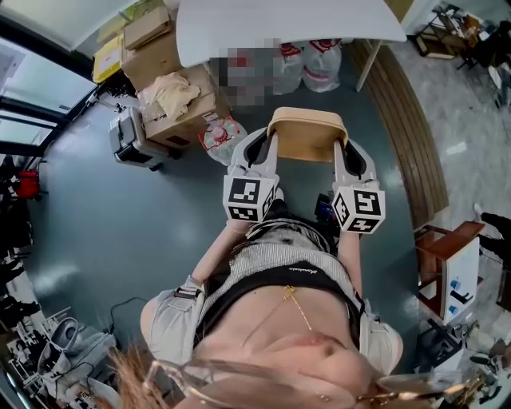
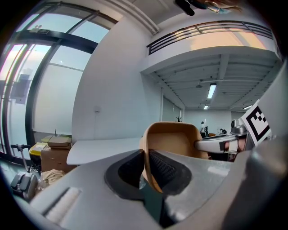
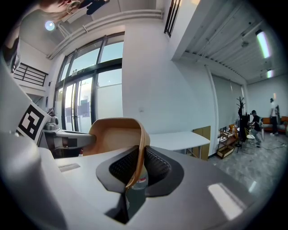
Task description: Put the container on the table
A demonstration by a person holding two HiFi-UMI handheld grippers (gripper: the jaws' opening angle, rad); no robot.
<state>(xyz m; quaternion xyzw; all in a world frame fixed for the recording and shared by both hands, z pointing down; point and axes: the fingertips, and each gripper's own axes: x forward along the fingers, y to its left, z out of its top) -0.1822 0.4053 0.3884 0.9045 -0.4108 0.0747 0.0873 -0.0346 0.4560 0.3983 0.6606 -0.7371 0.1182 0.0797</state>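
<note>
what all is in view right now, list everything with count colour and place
container: one, tan, held in the air between both grippers, short of the table
table: one, white, ahead of the person, top of the head view
cardboard boxes: several, brown, stacked on the floor left of the table
plastic bags: a few, clear with red print, on the floor under and near the table
device: one, grey and black, on the floor by the boxes; kind unclear
side table: one, reddish wood, right edge
floor: grey-blue, below everything
left hand-held gripper: one, grey, black pads, shut on the container's left rim
right hand-held gripper: one, grey, black pads, shut on its right rim
</note>
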